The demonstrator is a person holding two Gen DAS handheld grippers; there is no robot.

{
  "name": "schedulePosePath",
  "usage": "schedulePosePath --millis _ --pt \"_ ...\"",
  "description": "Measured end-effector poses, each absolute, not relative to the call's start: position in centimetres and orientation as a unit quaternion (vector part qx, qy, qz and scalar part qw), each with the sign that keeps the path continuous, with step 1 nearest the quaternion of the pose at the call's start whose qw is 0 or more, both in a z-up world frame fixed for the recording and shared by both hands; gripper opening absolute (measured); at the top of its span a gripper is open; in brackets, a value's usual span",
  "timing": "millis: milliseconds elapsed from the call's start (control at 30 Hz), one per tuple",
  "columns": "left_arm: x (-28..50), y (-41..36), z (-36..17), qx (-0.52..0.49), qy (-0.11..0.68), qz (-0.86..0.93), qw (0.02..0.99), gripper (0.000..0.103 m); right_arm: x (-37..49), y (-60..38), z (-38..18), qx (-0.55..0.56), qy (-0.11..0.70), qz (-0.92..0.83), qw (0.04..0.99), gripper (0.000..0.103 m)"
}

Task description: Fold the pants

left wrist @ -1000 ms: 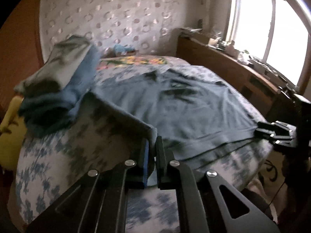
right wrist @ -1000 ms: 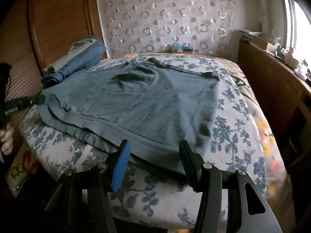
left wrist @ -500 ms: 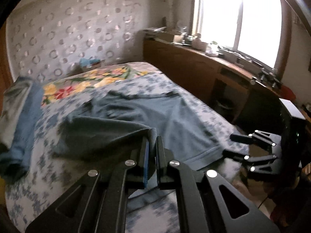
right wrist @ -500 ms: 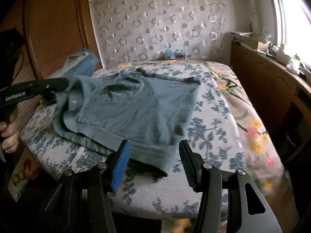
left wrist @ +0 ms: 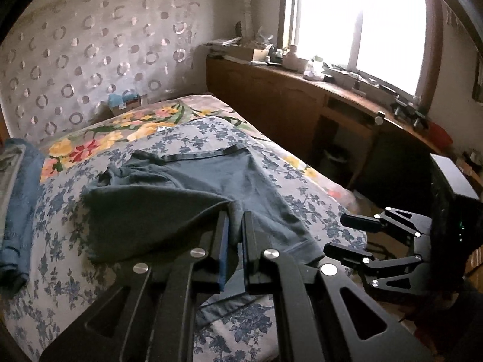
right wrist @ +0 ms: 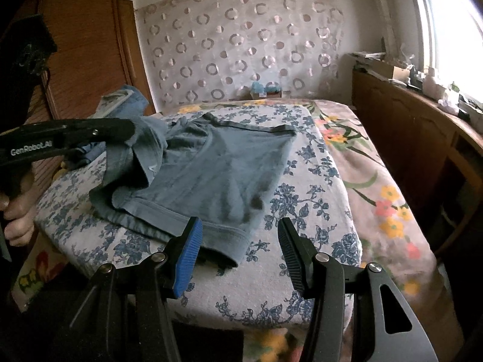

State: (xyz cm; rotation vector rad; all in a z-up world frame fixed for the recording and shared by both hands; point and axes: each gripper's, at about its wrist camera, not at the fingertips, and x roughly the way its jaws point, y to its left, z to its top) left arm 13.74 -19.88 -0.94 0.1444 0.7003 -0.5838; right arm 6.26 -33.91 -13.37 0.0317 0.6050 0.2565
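Observation:
A pair of grey-blue pants lies on the flower-patterned bed, also seen in the right wrist view. My left gripper is shut on the left edge of the pants and holds it lifted and folded over the rest; it appears in the right wrist view with cloth hanging from its tip. My right gripper is open and empty, just above the near hem of the pants; it also shows in the left wrist view.
A folded stack of blue clothes sits at the bed's far left, by a wooden wardrobe. A wooden counter with clutter runs under the window on the right. A small blue box stands at the headboard wall.
My left gripper has carried the pants edge up and across to the right, folding the cloth over itself. My right gripper has stayed open near the hem.

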Motion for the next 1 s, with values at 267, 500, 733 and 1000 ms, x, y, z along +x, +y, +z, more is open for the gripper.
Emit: schedulePosePath --millis 267,500,733,1000 --pt "13.6 -17.1 -1.8 0.08 0.341 -0.254 0.902 0.024 7.0 -32.8 -13.2 0.013 0.295 0.13 0.947 0.054" --pt "13.5 -13.4 -3.8 0.063 0.368 -0.248 0.894 0.048 8.7 -31.3 -13.9 0.008 0.302 0.136 0.943 0.054" --pt "13.7 -10.7 -6.0 0.035 0.388 -0.237 0.89 0.079 9.7 -30.6 -14.1 0.002 0.308 0.14 0.941 0.054" --pt "13.8 -8.9 -6.7 0.029 0.391 -0.213 0.895 0.081 11.7 -30.2 -14.2 0.004 0.311 0.143 0.94 0.054"
